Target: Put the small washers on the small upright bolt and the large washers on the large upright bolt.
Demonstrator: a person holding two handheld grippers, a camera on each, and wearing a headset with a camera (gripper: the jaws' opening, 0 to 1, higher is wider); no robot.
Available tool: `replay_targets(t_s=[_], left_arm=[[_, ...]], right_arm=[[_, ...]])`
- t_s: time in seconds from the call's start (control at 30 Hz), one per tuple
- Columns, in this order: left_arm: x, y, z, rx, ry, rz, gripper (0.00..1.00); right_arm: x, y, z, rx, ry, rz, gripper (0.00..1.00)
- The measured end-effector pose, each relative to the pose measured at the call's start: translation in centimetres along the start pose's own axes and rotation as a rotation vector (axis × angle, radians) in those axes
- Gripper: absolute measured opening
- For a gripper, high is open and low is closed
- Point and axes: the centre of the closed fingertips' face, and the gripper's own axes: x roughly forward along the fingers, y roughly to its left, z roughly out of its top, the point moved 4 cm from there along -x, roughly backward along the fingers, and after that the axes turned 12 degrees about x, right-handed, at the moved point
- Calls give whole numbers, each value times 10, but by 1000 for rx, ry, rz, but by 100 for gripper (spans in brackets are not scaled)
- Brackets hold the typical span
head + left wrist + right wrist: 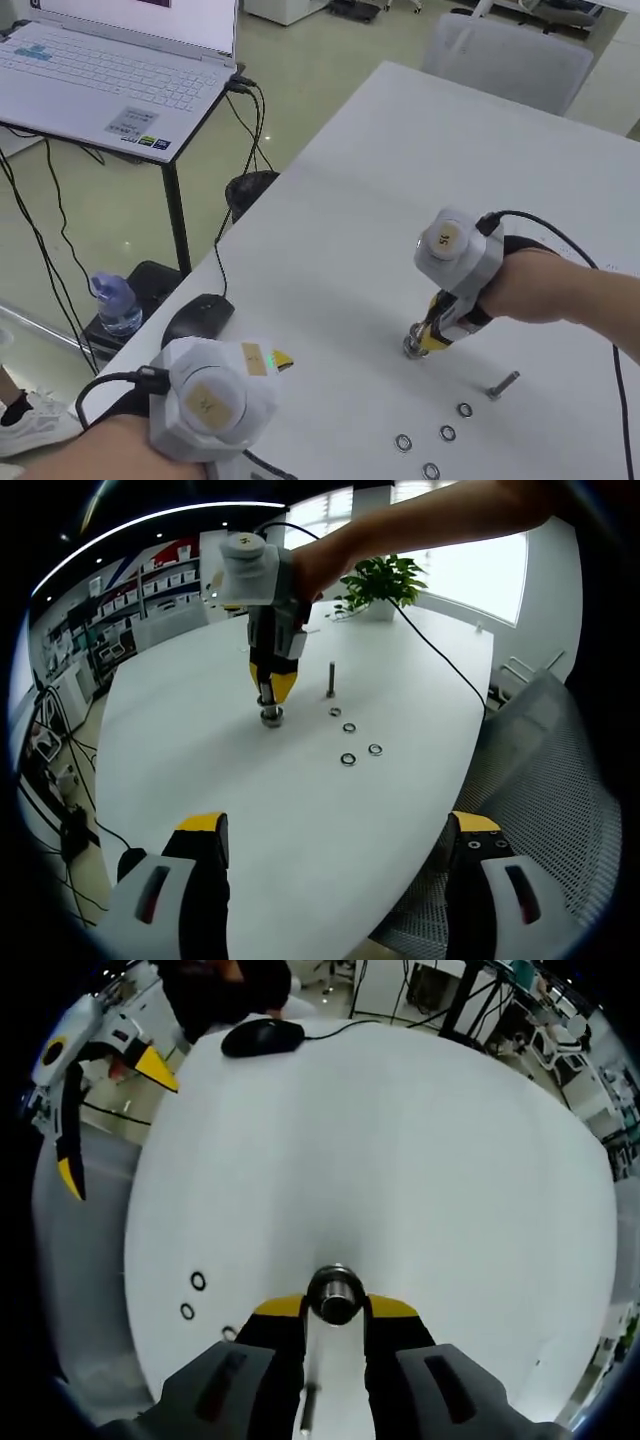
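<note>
Seemingly working the large bolt (270,716), upright near-right on the table (400,180).
Right gripper (425,338) jaws clamp its top; left gripper (337,825) jaws gape wide. Next likely: delicately pinch a flat small washer (447,433) for the small bolt (503,385).

Bright, even light all over the white table (330,230), shadows soft and short, just a faint one under the right gripper (420,343). Left gripper view: window (480,570) blown out to pure white, near jaws a touch soft. Fisheye bends the table edge hard in both gripper views, and the bolt (335,1295) sits sharp, glinting on top
</note>
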Motion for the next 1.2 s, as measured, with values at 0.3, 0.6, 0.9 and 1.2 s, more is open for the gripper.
replay_targets(t_s=[0.3, 0.6, 0.9, 1.2], left_arm=[[1, -2, -6, -4, 14, -9, 87], [1, -3, -9, -14, 22, -11, 86], [2, -3, -9, -20, 23, -17, 84], [2, -3, -7, -24, 19, -18, 83]], right_arm=[[11, -1, -1, 11, 9, -4, 22], [19, 2, -4, 15, 14, -6, 22], [18, 0, -2, 6, 18, -13, 22], [18, 0, -2, -5, 19, -17, 23]])
